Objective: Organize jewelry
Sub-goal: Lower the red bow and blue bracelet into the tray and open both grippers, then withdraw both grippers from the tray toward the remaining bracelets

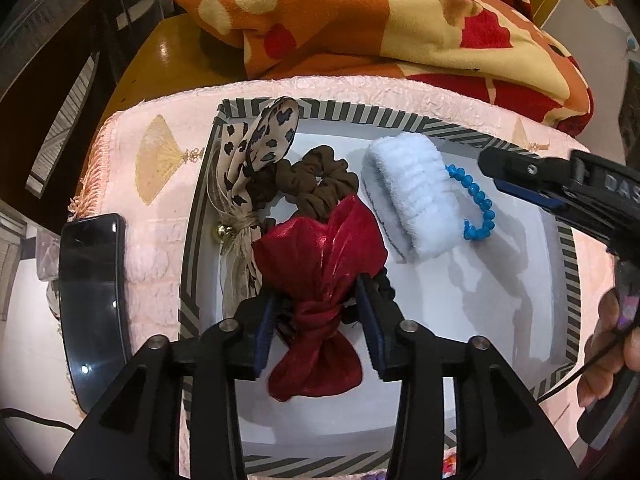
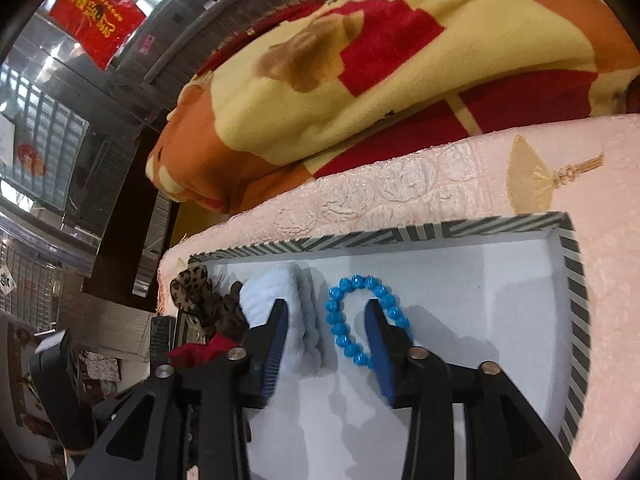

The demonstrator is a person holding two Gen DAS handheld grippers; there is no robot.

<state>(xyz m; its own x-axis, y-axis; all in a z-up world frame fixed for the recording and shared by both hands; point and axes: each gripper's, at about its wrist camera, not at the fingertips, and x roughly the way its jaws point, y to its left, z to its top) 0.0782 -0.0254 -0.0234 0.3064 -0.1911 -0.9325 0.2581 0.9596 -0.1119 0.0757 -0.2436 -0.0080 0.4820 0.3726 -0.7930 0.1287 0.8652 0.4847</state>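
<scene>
Left hand-held gripper (image 1: 320,316) open, jaws either side of red bow (image 1: 320,264) in striped tray (image 1: 192,240). Right hand-held gripper (image 2: 328,340) open over blue bead bracelet (image 2: 360,320), just right of white headband (image 2: 276,292).

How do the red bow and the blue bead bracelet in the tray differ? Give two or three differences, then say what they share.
The red bow is shiny knotted cloth; the blue bead bracelet is a loop of round faceted beads. The bow sits at the tray's left among hair ties, between the left gripper's open fingers; the bracelet lies beside the white band, with the right gripper open around it. Both rest inside the striped-rim tray.
</scene>
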